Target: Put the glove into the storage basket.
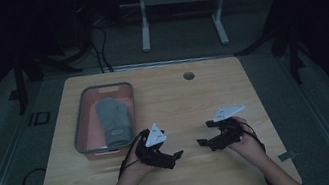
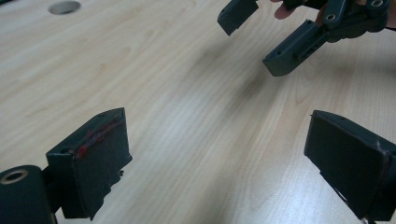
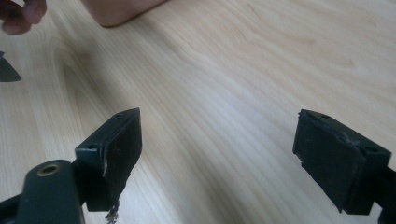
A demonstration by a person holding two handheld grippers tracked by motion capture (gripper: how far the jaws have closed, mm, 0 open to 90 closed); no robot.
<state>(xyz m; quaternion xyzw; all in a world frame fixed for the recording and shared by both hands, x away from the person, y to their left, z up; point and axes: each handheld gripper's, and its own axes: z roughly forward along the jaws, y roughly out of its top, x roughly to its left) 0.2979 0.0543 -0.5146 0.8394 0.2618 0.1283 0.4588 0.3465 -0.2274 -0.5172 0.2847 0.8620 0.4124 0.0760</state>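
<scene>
- The left gripper (image 1: 177,155) hovers just above the near middle of the table (image 1: 180,105), its jaws spread wide with nothing between them; in its own view (image 2: 219,154) only bare wood lies between the pads.
- The right gripper (image 1: 203,134) sits just to the right of it, jaws likewise wide apart and empty; its own view (image 3: 217,154) shows plain wood grain between the pads.
- The two grippers point toward each other, near but not touching. The left gripper view catches the right gripper's open tips (image 2: 261,37) at its far edge.
- Each hand is partly hidden under its gripper and grey plate; the forearms are cut off at the near edge of the high view.
- The high view is dim, so jaw details are hard to make out there.
- A grey mitten (image 1: 114,121) lies in a tray (image 1: 79,129) at the left of the table, just far-left of the left gripper, apart from it.
- A round hole (image 1: 188,76) sits near the table's far edge.
- Beyond the table stand a white frame (image 1: 143,25) and dark cables (image 1: 101,47) on the floor.
</scene>
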